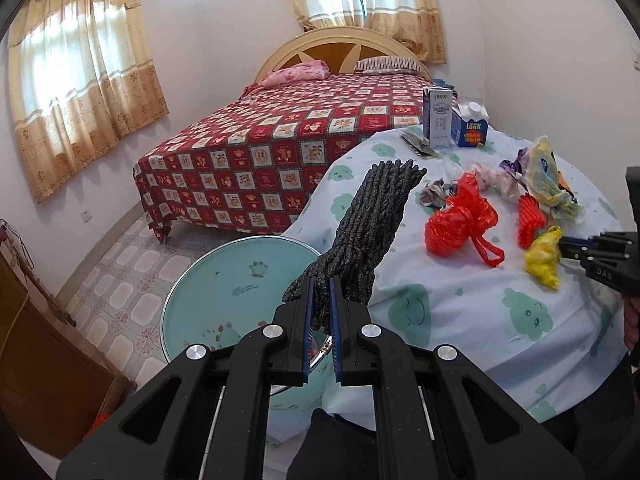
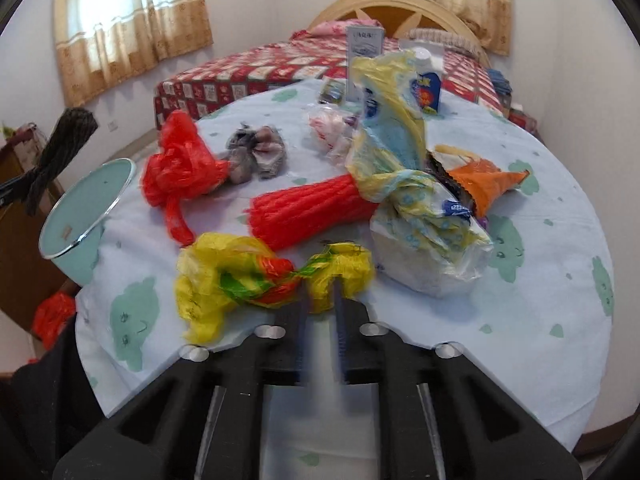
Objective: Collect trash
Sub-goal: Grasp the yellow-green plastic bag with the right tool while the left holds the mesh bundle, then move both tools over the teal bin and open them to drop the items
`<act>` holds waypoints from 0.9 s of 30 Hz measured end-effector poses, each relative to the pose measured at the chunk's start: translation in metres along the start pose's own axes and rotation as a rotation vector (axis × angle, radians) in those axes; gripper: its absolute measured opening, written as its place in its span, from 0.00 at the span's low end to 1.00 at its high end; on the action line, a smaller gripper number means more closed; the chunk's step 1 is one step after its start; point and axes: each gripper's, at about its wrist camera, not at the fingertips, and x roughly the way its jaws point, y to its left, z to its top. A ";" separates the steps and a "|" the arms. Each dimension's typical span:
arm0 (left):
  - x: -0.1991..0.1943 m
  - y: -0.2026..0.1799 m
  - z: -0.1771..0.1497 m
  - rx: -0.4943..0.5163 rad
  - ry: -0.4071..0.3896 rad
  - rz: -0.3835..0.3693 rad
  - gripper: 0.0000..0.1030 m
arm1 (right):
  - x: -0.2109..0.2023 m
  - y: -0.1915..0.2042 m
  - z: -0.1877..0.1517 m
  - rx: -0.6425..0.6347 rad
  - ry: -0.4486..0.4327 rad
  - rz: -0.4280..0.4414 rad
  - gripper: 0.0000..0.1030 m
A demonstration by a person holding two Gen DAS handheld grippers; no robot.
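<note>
Spreading across most of both views, the round table (image 2: 520, 340) with its pale cloud-print cloth carries the trash, and a teal basin (image 1: 224, 292) stands below its left edge, just beside it, as the likely collecting bin.

Left gripper (image 1: 320, 300) pinches a bundle of dark rope (image 1: 372, 216) at its lower end, fingers pressed tight on the strands, with the bundle hanging above the basin's near rim. To do this step well, I judge the bundle should travel further over the basin's middle before the fingers part, since the long free end leans toward the table and could catch the rim or tip out.

Right gripper (image 2: 322, 292) sits at the yellow plastic bag (image 2: 240, 280) on the table's near side; its fingers are narrow around one knotted end, though motion blur leaves me unable to tell whether they truly clamp it.

Other trash lies close: a red bag (image 2: 176, 172), a red ribbed roll (image 2: 308, 208) touching the yellow bag's far side, a tied yellow-blue bag (image 2: 404, 168) and an orange wrapper (image 2: 484, 184). Two cartons (image 1: 456, 120) stand upright at the far edge. Lifting the yellow bag may drag the red roll along.
</note>
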 end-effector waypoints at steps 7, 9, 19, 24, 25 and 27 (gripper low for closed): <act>-0.004 0.004 0.004 -0.010 -0.012 0.005 0.08 | -0.007 -0.003 0.000 0.027 -0.039 0.010 0.06; -0.005 0.007 0.006 -0.014 -0.016 0.007 0.08 | -0.014 -0.002 0.002 0.033 -0.060 0.012 0.06; -0.010 0.029 0.008 -0.043 -0.036 0.069 0.08 | -0.053 0.015 0.033 0.019 -0.169 0.042 0.06; -0.006 0.048 0.007 -0.068 -0.023 0.130 0.08 | -0.052 0.032 0.057 -0.001 -0.201 0.061 0.06; -0.006 0.051 0.008 -0.071 -0.021 0.139 0.08 | -0.050 0.036 0.063 -0.004 -0.207 0.067 0.06; -0.004 0.058 0.007 -0.076 -0.017 0.159 0.08 | -0.044 0.045 0.074 -0.012 -0.214 0.076 0.06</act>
